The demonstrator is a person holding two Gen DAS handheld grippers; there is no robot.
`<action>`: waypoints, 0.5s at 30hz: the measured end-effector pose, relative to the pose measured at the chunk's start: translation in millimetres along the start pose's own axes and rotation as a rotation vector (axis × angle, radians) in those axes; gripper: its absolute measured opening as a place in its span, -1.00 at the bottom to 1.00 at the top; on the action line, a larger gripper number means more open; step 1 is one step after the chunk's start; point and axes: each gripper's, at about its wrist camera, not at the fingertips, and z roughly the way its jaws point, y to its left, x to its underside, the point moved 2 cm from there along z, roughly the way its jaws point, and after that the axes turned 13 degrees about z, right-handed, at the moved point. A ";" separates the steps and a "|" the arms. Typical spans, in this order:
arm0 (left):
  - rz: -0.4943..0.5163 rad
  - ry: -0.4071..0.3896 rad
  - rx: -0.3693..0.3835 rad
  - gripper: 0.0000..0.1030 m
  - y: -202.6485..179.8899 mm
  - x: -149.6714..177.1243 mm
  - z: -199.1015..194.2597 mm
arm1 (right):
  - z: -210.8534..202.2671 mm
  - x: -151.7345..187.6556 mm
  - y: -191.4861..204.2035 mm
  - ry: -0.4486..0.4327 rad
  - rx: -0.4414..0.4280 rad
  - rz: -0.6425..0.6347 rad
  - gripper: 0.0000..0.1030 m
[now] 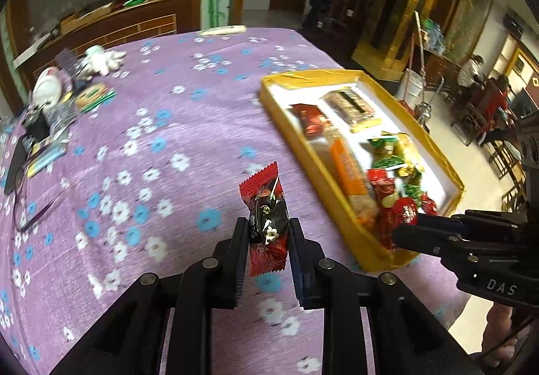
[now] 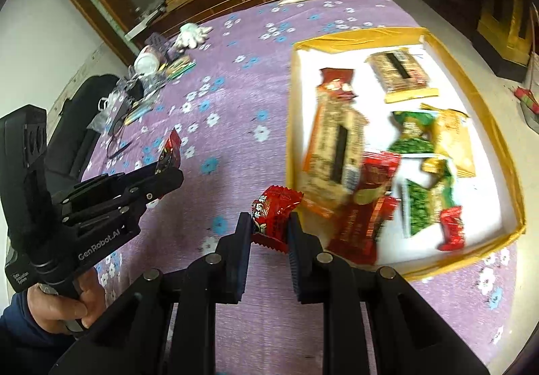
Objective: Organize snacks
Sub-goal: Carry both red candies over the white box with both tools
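My left hand-held gripper point(image 1: 267, 240) is clamped on a red-and-black wrapped candy point(image 1: 266, 220), which stands upright between the pads, above the counter with its purple cloth printed with white and blue flowers point(image 1: 168, 125). My right hand-held gripper point(image 2: 269, 226) is clamped on a bright red crinkled candy packet point(image 2: 274, 213), held just beside the near left corner of the shallow yellow-rimmed cardboard tray with a white floor point(image 2: 498, 125). From the right wrist view the tray sits at about two o'clock, holding long orange-edged snack bars point(image 2: 333, 146), green packets point(image 2: 412, 135) and small red sweets point(image 2: 451, 226). At ten o'clock, well apart, lies a cluttered heap including a white glove point(image 2: 193, 33).
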 end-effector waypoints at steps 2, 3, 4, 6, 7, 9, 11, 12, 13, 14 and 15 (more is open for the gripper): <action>0.022 -0.002 0.012 -0.55 -11.4 -6.5 2.2 | -3.8 -1.9 -9.7 -0.007 0.005 0.018 -0.61; 0.031 -0.003 0.017 -0.55 -15.8 -9.0 3.1 | -5.4 -2.8 -14.0 -0.011 0.007 0.025 -0.61; 0.040 -0.004 0.022 -0.55 -20.7 -11.7 4.1 | -7.4 -4.0 -19.3 -0.014 0.010 0.034 -0.61; 0.061 -0.005 0.033 -0.56 -31.7 -17.5 6.8 | -10.2 -5.6 -26.2 -0.020 0.014 0.045 -0.61; 0.071 -0.005 0.040 -0.56 -36.3 -20.1 8.1 | -12.0 -6.7 -30.5 -0.024 0.016 0.051 -0.61; 0.094 -0.006 0.050 -0.56 -48.0 -25.6 11.0 | -14.5 -8.1 -37.9 -0.027 0.021 0.061 -0.61; 0.114 -0.007 0.061 -0.56 -58.5 -30.5 14.2 | -16.6 -9.6 -44.8 -0.030 0.026 0.072 -0.61; 0.125 -0.006 0.066 -0.56 -63.8 -32.6 16.4 | -17.5 -10.0 -48.1 -0.031 0.030 0.076 -0.61; 0.133 -0.005 0.070 -0.56 -67.9 -34.0 18.3 | -18.1 -10.8 -52.3 -0.031 0.035 0.082 -0.61; 0.140 -0.004 0.075 -0.56 -72.7 -36.0 20.5 | -18.6 -11.1 -55.1 -0.031 0.038 0.085 -0.61; 0.147 -0.003 0.082 -0.56 -77.1 -38.1 23.1 | -19.3 -11.7 -58.7 -0.032 0.042 0.089 -0.61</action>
